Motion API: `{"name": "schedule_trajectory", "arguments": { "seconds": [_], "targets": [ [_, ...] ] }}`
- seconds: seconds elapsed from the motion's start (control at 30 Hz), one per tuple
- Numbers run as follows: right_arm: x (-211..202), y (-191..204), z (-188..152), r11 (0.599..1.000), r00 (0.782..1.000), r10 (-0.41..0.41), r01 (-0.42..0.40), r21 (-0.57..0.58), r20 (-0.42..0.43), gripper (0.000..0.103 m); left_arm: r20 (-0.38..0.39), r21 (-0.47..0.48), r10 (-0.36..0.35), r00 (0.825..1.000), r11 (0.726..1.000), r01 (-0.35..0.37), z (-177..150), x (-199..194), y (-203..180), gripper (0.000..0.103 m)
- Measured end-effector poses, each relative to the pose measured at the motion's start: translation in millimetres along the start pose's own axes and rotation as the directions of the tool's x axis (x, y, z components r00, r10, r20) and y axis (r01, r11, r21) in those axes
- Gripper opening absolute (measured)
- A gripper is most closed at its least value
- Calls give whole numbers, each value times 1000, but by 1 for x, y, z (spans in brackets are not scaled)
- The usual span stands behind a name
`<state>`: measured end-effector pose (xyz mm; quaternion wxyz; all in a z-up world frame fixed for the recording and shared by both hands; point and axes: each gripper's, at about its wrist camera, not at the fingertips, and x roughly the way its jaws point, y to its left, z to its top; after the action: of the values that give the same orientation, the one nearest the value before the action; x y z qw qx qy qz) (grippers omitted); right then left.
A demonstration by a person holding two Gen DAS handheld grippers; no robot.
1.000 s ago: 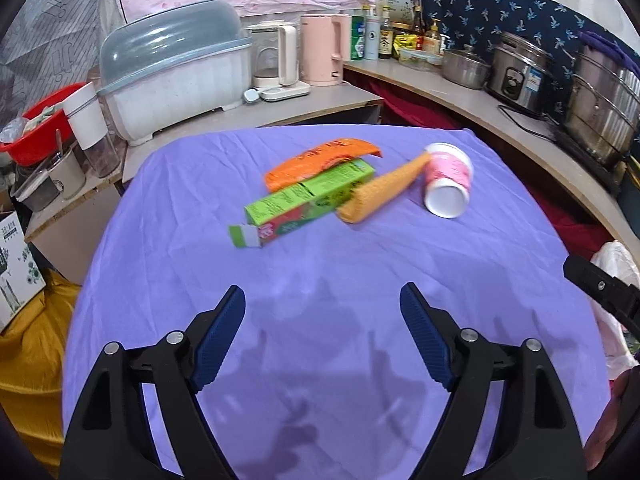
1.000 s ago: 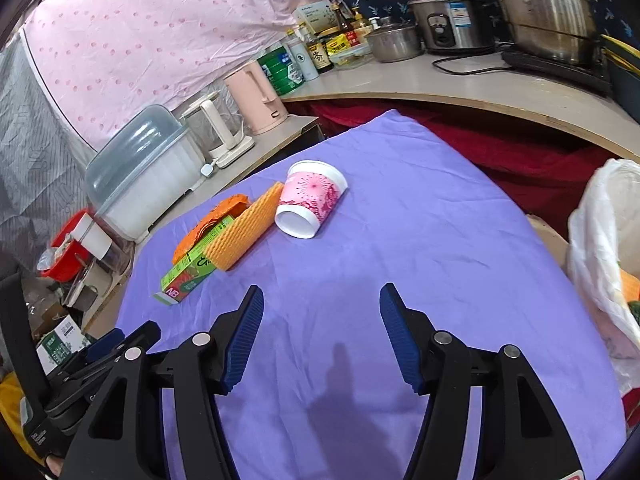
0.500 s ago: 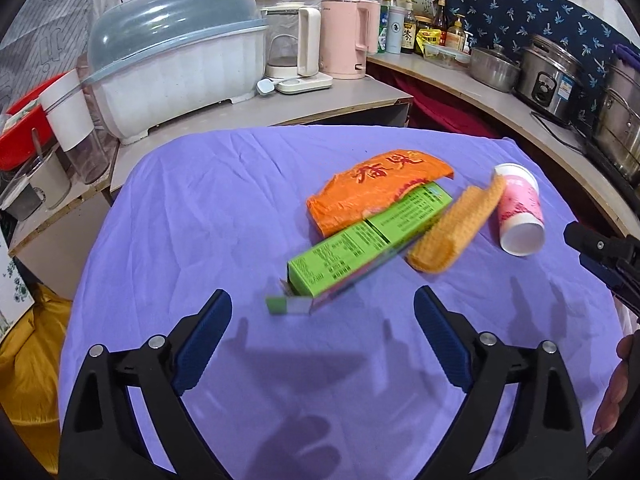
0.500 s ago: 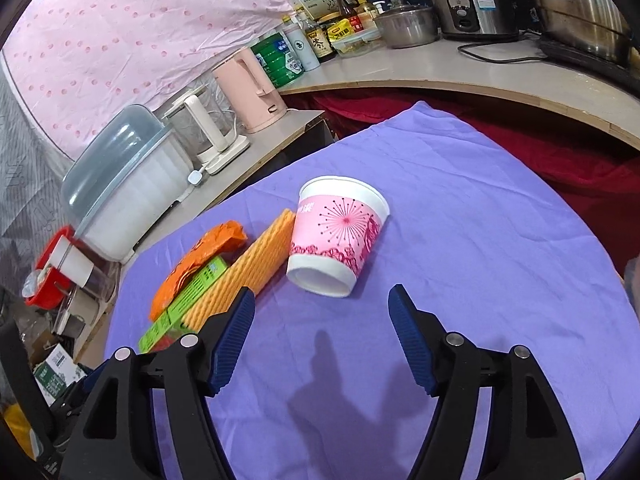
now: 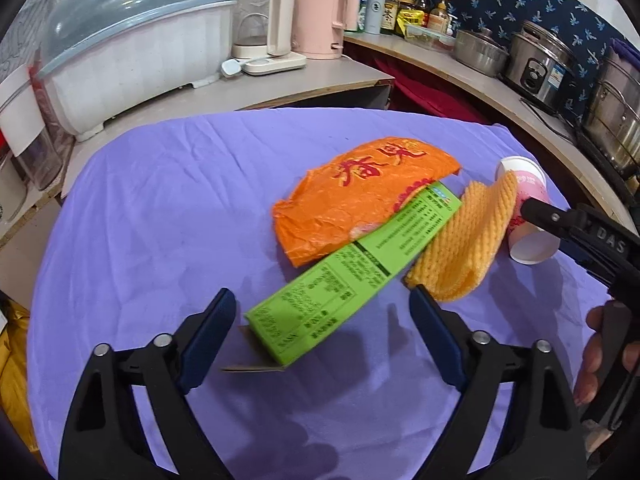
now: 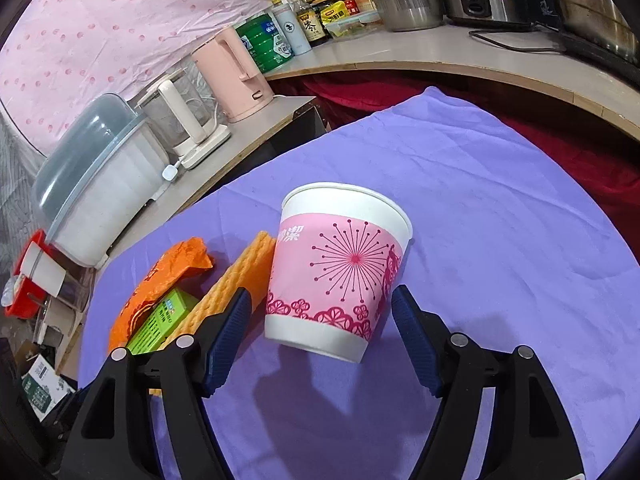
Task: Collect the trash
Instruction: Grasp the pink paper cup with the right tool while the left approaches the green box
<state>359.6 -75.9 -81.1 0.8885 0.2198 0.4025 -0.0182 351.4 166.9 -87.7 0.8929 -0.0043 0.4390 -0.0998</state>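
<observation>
Right gripper point(image 6: 320, 336) spread wide, straddling tipped pink-and-white paper cup point(image 6: 340, 268) on purple cloth point(image 6: 500, 208), base toward camera, axis running away. Left gripper point(image 5: 322, 336) also agape, long green carton's point(image 5: 352, 272) near end between fingers, lying diagonally away-right.

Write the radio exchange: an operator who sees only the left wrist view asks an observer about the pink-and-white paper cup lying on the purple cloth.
Operator: A black finger hides part of the cup. Is the right gripper on it?
Observer: Not shut on it. The right gripper is open, one finger on each side of the base end of the pink-and-white paper cup.
Operator: Which way does the cup's mouth face?
Observer: Away from that gripper. The cup lies on its side on the purple cloth, wide rim at the far end.
Operator: Anything crowding that grasp?
Observer: The yellow waffle-textured sponge lies right beside the cup, just past the gripper's left finger.
</observation>
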Motion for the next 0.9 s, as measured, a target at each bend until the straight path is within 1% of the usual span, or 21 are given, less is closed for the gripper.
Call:
{"name": "schedule_trajectory", "arguments": {
  "seconds": [0.03, 0.07, 0.1, 0.13, 0.17, 0.23, 0.4, 0.47, 0.5, 0.57, 0.73, 0.9],
  "targets": [
    [1, 0, 0, 1000, 1000, -1, 1, -3, -1, 70, -5, 4, -8, 1000, 1000, 8, 0, 1, -3, 72],
    [3, 0, 0, 1000, 1000, -1, 1, -10, -1, 70, -9, 3, -13, 1000, 1000, 13, -1, 1, -5, 69],
    [4, 0, 0, 1000, 1000, 1, -1, -16, -2, 69, -13, -1, -17, 1000, 1000, 17, -1, 1, -7, 64],
    [4, 0, 0, 1000, 1000, 2, -2, -21, -3, 65, -13, -5, -26, 1000, 1000, 26, -1, 0, -8, 59],
    [3, 1, -1, 1000, 1000, 3, -3, -25, -1, 63, -12, -6, -31, 999, 1000, 31, -2, -1, -9, 57],
    [1, 0, -3, 999, 1000, 10, -11, -36, -3, 62, -16, -4, -35, 999, 999, 35, -3, -2, -14, 47],
    [-14, -1, -11, 998, 1000, 20, -20, -53, 6, 61, -16, 10, -36, 999, 999, 36, -13, -13, -27, 39],
    [-24, -6, -16, 999, 999, 32, -31, -40, 8, 61, -12, 13, -39, 999, 999, 40, -18, -20, -33, 34],
    [-28, -8, -18, 999, 999, 36, -36, -34, 8, 61, -14, 14, -46, 999, 999, 46, -21, -23, -35, 30],
    [-41, -15, -24, 999, 999, 40, -40, -25, 8, 61, -14, 13, -47, 999, 999, 48, -27, -31, -40, 29],
    [-71, -29, -43, 999, 999, 40, -40, -16, 9, 61, -19, 0, -81, 997, 997, 81, -46, -52, -51, 28],
    [-104, -47, -68, 999, 999, 40, -40, -2, 4, 61, -20, -14, -104, 994, 995, 103, -67, -75, -64, 28]
  ]
}}
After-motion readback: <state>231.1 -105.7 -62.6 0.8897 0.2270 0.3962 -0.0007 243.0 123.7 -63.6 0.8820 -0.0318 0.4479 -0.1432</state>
